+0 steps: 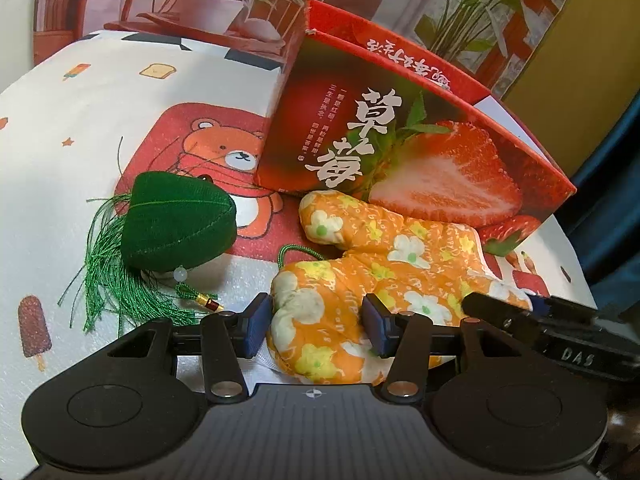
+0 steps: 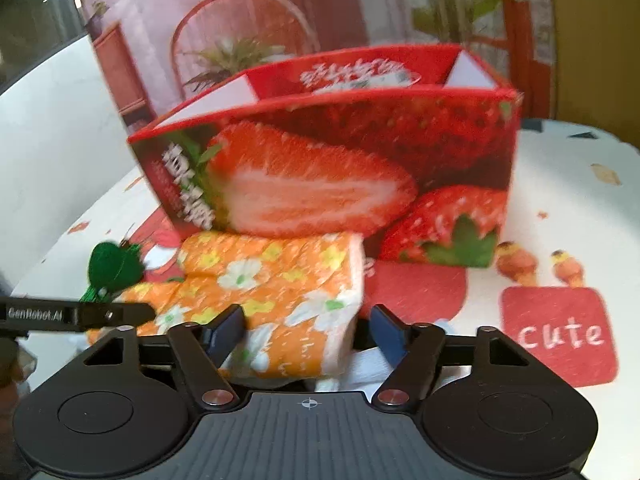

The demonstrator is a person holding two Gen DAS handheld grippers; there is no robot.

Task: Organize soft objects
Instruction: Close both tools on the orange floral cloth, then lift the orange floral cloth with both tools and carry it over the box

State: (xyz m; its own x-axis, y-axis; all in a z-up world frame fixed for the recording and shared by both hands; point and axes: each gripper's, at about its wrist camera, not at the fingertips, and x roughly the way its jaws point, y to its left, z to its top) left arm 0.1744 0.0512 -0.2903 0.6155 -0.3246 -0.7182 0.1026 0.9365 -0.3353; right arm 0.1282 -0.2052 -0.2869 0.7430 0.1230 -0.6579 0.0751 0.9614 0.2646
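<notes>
An orange soft toy with a flower print [image 1: 372, 264] lies on the tablecloth in front of the strawberry box [image 1: 400, 148]. My left gripper [image 1: 318, 328] is shut on its near end, both blue pads pressed into the fabric. In the right wrist view the toy's other end [image 2: 280, 280] sits between the fingers of my right gripper [image 2: 308, 336]. Its left pad [image 2: 226, 334] touches the fabric, while a small gap shows at the right pad [image 2: 390, 338], so it stands open. A green stuffed pouch with a tassel [image 1: 176, 224] lies to the left, apart from both grippers.
The open red strawberry box [image 2: 340, 160] stands upright just behind the toy. A white tablecloth with bear and ice-cream prints [image 1: 72, 128] covers the round table. A printed backdrop with plants hangs behind. The other gripper's black finger [image 1: 516, 316] reaches in from the right.
</notes>
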